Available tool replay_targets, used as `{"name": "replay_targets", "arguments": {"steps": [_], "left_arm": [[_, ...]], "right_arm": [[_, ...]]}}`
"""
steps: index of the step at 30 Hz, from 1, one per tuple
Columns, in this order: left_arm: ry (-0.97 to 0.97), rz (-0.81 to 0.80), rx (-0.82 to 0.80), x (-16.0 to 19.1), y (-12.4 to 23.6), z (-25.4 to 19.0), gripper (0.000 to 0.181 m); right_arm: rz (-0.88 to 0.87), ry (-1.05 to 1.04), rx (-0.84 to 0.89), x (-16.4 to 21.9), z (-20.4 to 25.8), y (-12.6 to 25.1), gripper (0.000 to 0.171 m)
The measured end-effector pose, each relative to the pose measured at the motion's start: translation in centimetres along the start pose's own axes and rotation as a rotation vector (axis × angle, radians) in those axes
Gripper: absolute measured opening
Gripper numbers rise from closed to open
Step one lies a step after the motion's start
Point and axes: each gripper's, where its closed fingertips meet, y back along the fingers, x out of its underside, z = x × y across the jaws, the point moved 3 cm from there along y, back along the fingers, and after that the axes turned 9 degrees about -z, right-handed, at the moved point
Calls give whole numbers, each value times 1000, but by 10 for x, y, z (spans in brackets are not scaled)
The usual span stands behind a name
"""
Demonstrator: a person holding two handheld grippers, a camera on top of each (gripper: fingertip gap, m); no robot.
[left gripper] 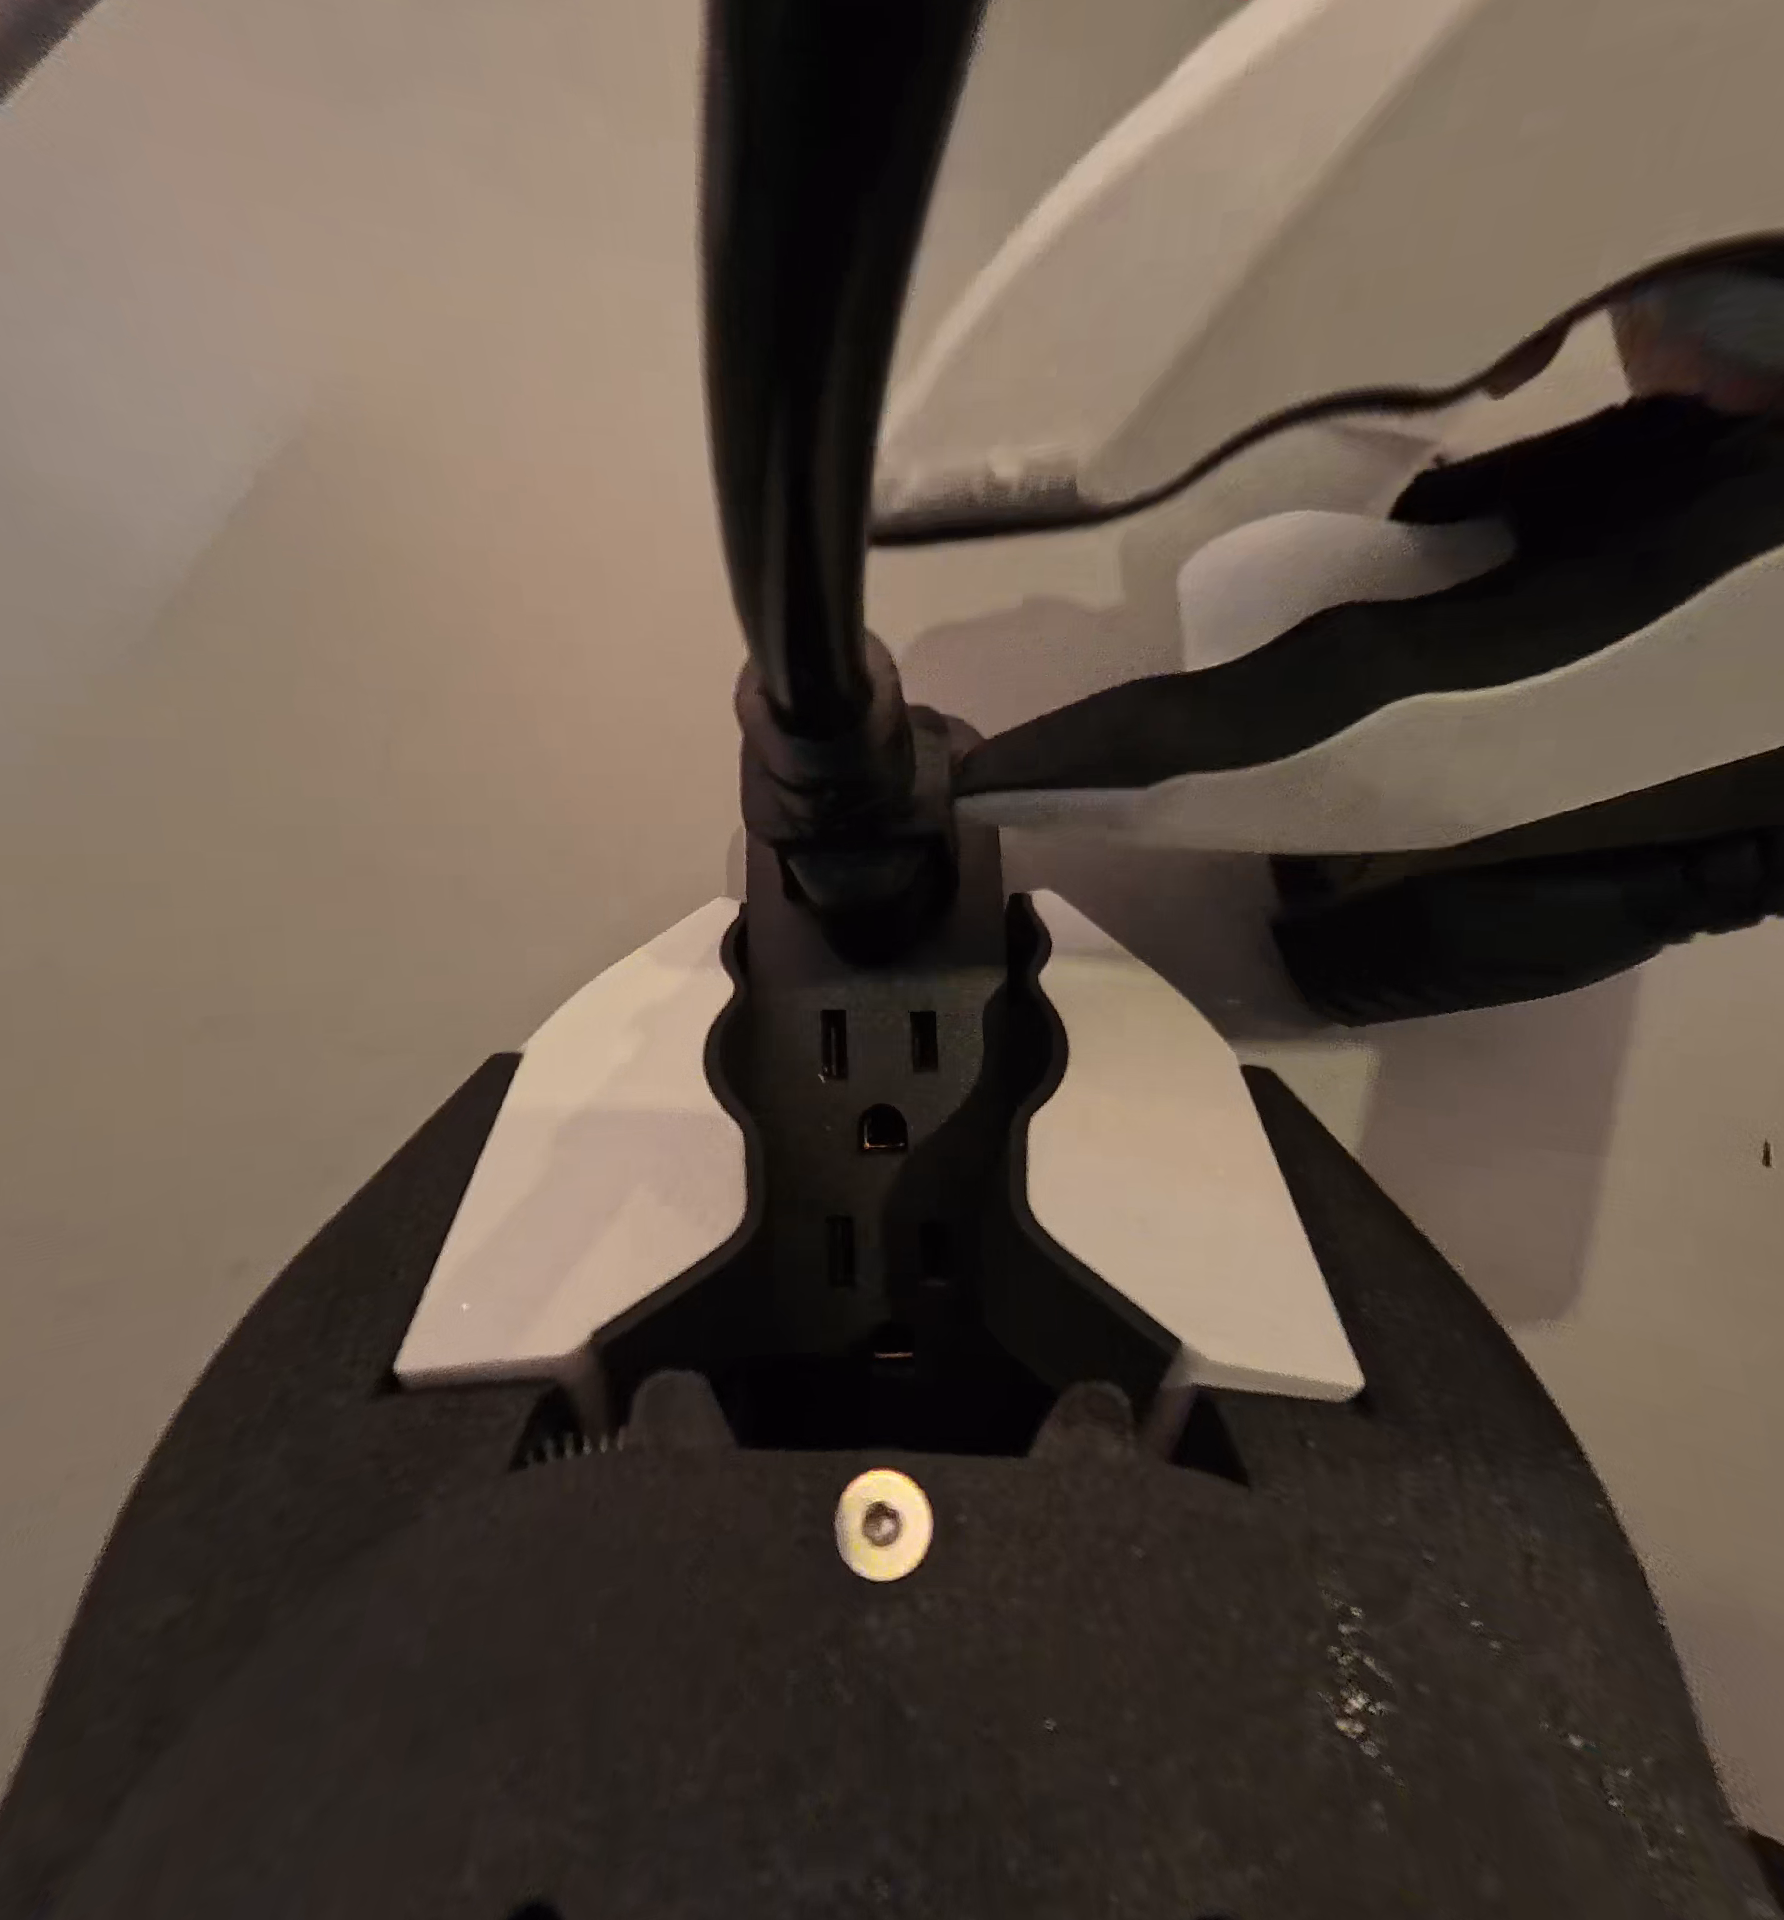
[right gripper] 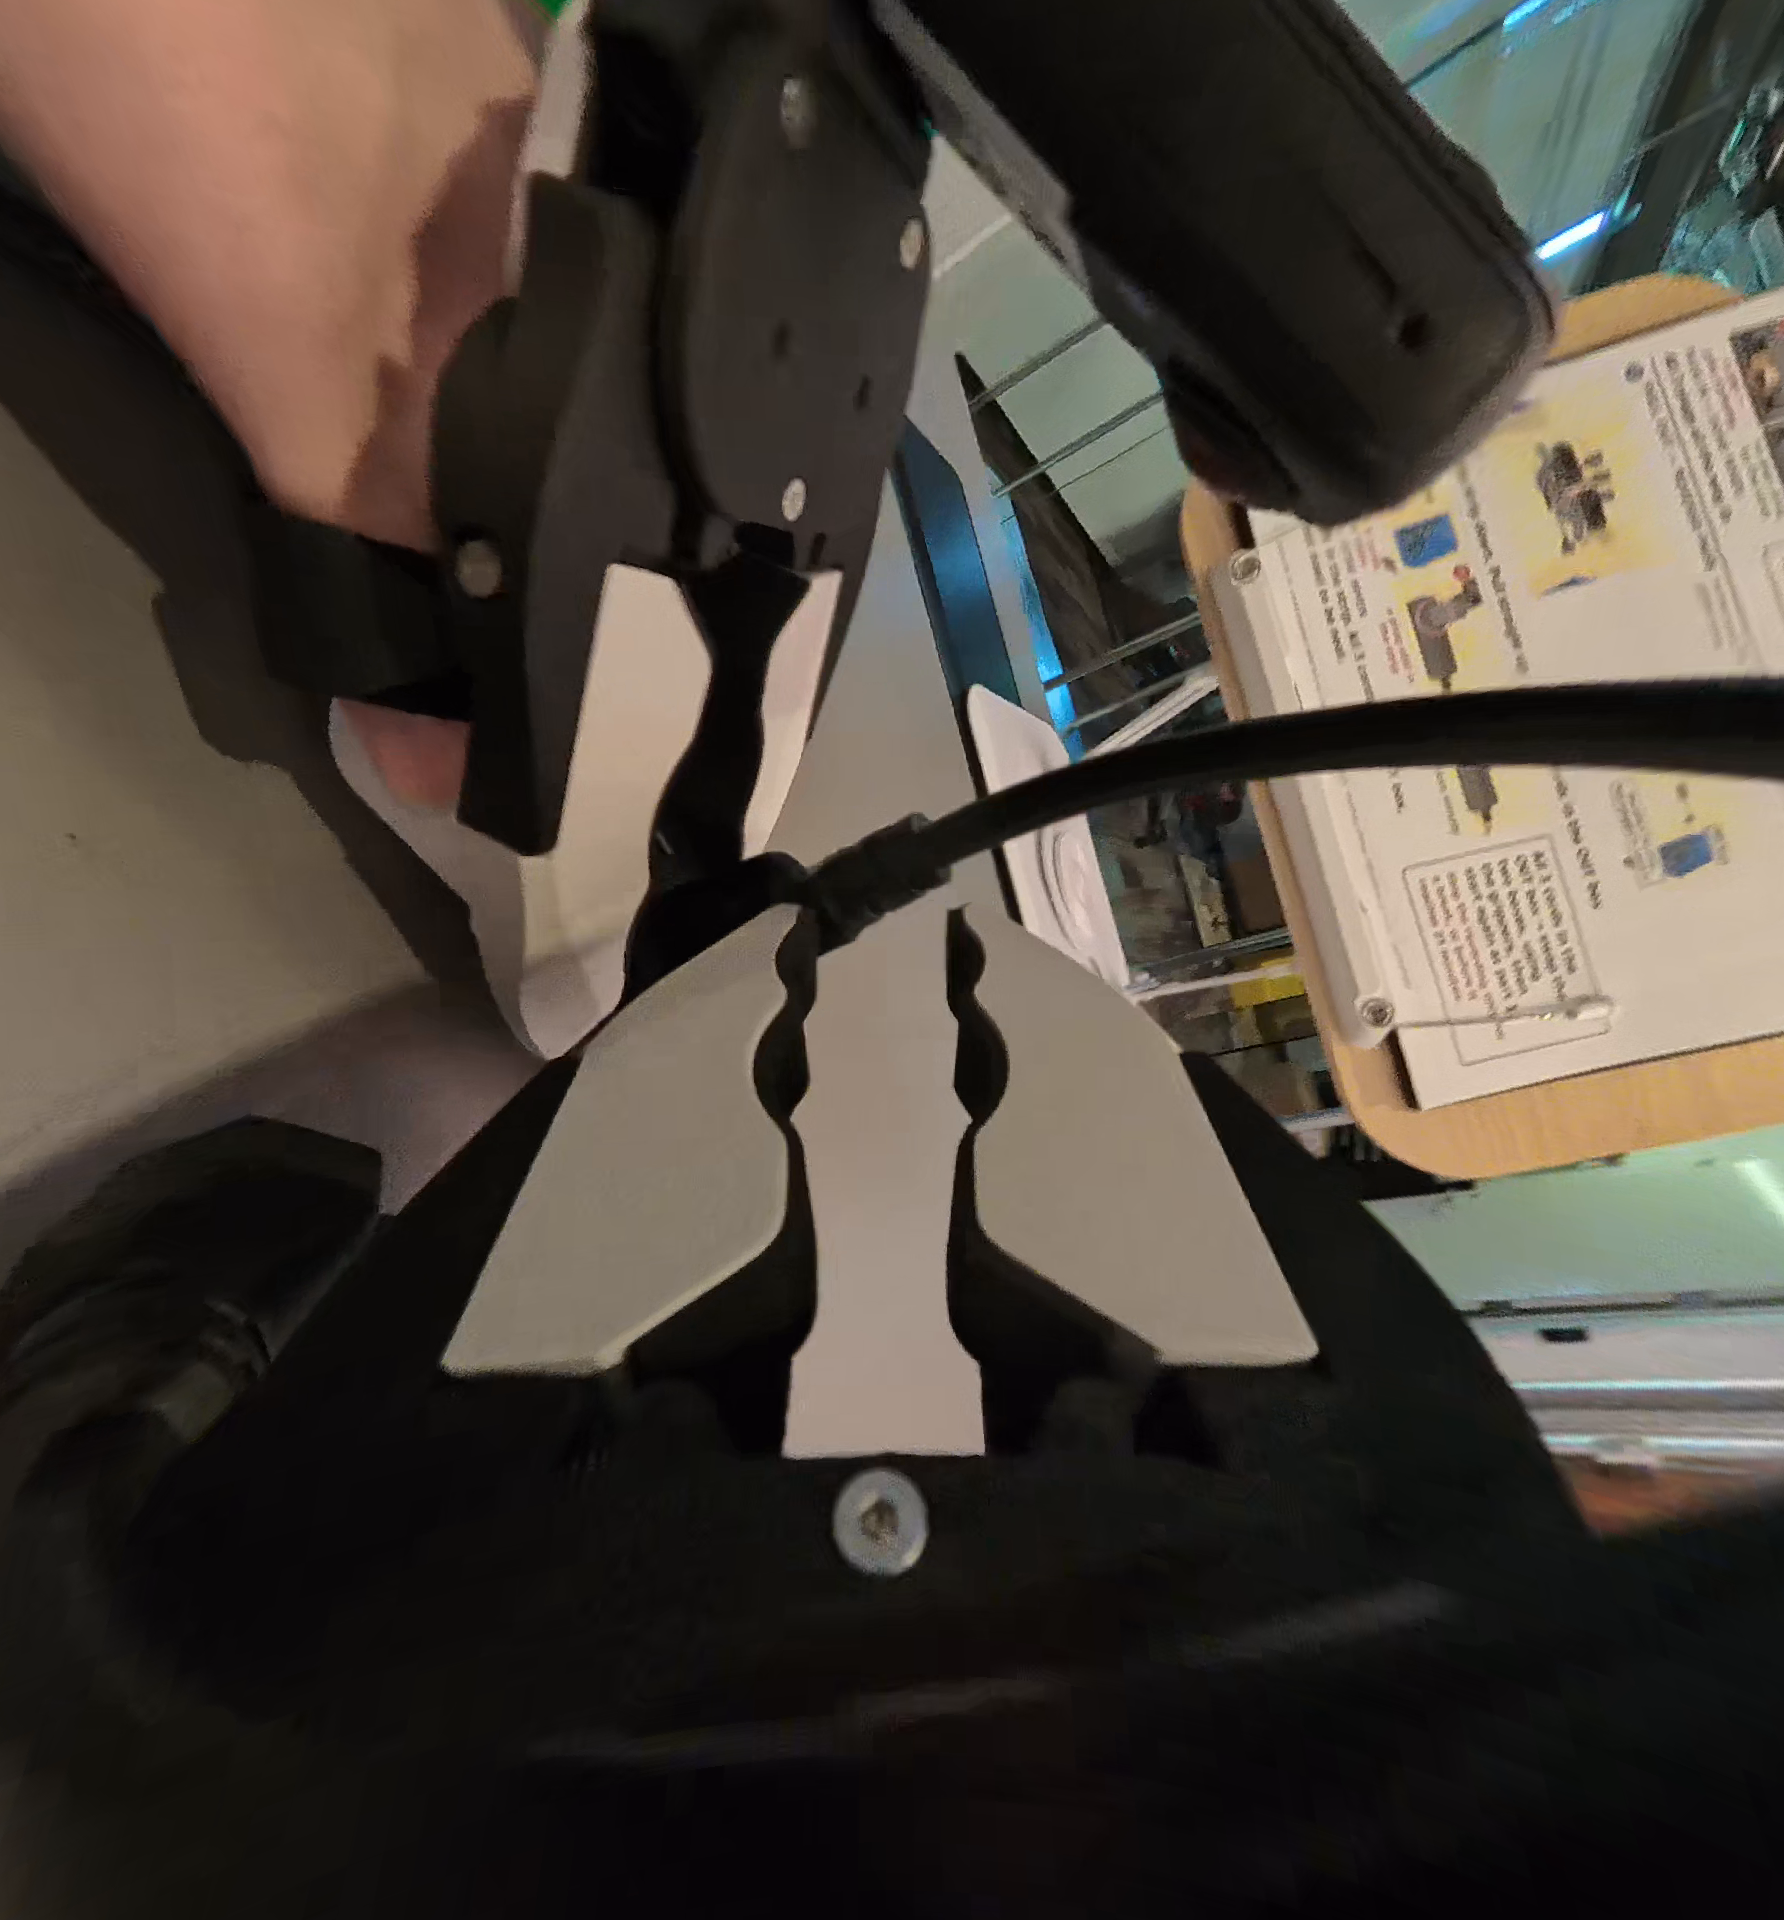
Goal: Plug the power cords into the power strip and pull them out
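Left wrist view: left gripper (left gripper: 872, 997) clamps the power strip (left gripper: 867, 1091), long axis toward 12 o'clock; right gripper (right gripper: 872, 925), jaws parted, reaches the plug (left gripper: 836, 821) from 3 o'clock.

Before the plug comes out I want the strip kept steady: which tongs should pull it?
Probably the right tongs: they are open with their tips at the plug, which sits in the end socket. The left tongs are shut on the power strip, so they are better placed to brace it.

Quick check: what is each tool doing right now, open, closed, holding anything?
Left tool: closed on the black power strip.
Right tool: open, holding nothing, its tips at the plug of the black power cord.
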Motion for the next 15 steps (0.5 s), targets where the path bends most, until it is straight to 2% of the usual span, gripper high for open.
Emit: {"name": "replay_targets", "arguments": {"steps": [3, 6, 9, 11, 15], "left_arm": [[28, 2, 12, 0, 2, 2, 46], [30, 1, -10, 0, 2, 6, 46], [9, -5, -38, 0, 1, 7, 46], [15, -4, -74, 0, -1, 9, 46], [25, 10, -153, -2, -5, 9, 46]], "right_arm": [[-31, -170, 10, 3, -8, 2, 23], [-92, -531, -57, 5, -13, 1, 27], [-68, -840, -107, 15, -11, -7, 43], [-20, -951, -111, 20, -6, -13, 48], [-7, -1062, -116, 14, 0, -26, 47]]}}
